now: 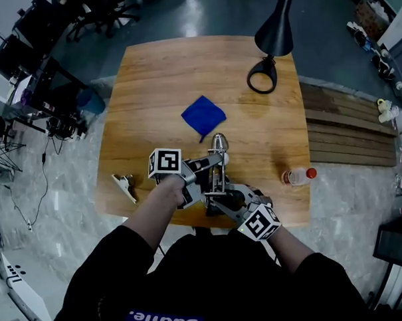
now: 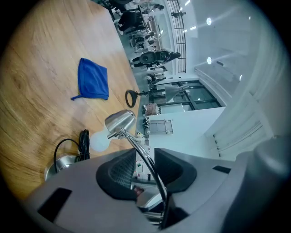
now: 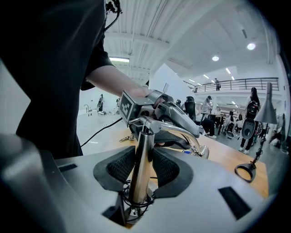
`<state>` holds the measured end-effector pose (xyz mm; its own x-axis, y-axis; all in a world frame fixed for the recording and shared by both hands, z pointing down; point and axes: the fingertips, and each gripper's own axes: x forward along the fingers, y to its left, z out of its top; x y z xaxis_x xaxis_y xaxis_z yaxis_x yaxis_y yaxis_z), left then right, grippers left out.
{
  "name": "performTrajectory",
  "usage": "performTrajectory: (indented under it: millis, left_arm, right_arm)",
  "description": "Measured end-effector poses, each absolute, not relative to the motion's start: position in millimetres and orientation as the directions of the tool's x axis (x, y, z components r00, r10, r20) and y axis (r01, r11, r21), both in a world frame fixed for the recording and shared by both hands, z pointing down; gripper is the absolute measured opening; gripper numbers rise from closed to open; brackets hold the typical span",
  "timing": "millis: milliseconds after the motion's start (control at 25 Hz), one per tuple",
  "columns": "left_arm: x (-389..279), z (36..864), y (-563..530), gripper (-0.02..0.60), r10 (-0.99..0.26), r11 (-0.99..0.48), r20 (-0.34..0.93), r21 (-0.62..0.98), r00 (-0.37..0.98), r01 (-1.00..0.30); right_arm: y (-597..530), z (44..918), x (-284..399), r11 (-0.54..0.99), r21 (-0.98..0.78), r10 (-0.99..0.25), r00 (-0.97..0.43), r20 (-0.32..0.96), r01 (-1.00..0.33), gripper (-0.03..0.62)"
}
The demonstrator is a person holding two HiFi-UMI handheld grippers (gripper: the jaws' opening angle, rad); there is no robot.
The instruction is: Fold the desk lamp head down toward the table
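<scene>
A chrome desk lamp stands near the front edge of the wooden table (image 1: pixel 151 92). Its head (image 1: pixel 218 144) points away from me, and in the left gripper view the head (image 2: pixel 120 122) and white bulb (image 2: pixel 99 142) hang low over the wood. My left gripper (image 1: pixel 216 164) is open around the lamp's thin curved arm (image 2: pixel 148 159), which runs between the pads with room beside it. My right gripper (image 1: pixel 215 200) is shut on the lamp's upright chrome post (image 3: pixel 140 159), both pads against it, just above the base. The left gripper (image 3: pixel 163 113) also shows above the post in the right gripper view.
A blue cloth (image 1: pixel 203 115) lies mid-table beyond the lamp. A tall black desk lamp (image 1: pixel 275 33) with a ring base (image 1: pixel 262 75) stands at the far right corner. A clear bottle with a red cap (image 1: pixel 298 176) lies front right, a metal clip (image 1: pixel 125 186) front left. Wooden slats (image 1: pixel 349 127) lie right of the table.
</scene>
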<state>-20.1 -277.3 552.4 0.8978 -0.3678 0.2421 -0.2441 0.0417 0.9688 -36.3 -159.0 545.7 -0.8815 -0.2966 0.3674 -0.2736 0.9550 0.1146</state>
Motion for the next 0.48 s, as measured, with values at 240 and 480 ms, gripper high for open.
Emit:
performTrajectory:
  millis: [240,480]
  left_arm:
    - [-27.7,537.2,-265.1,0.12,-0.319,-0.014,0.211,0.974,0.924,-0.227]
    - [-53.4,500.0,-242.5,0.12,-0.318,-0.179,0.144,0.962,0.937,-0.208]
  right_arm:
    - [-157.8,543.6,-34.2,0.951,0.127,-0.31,-0.865,0.393,-0.283,0.115]
    - [-154.6,546.4,-25.1,0.921,0.13,-0.386,-0.811,0.44,-0.368,0.117]
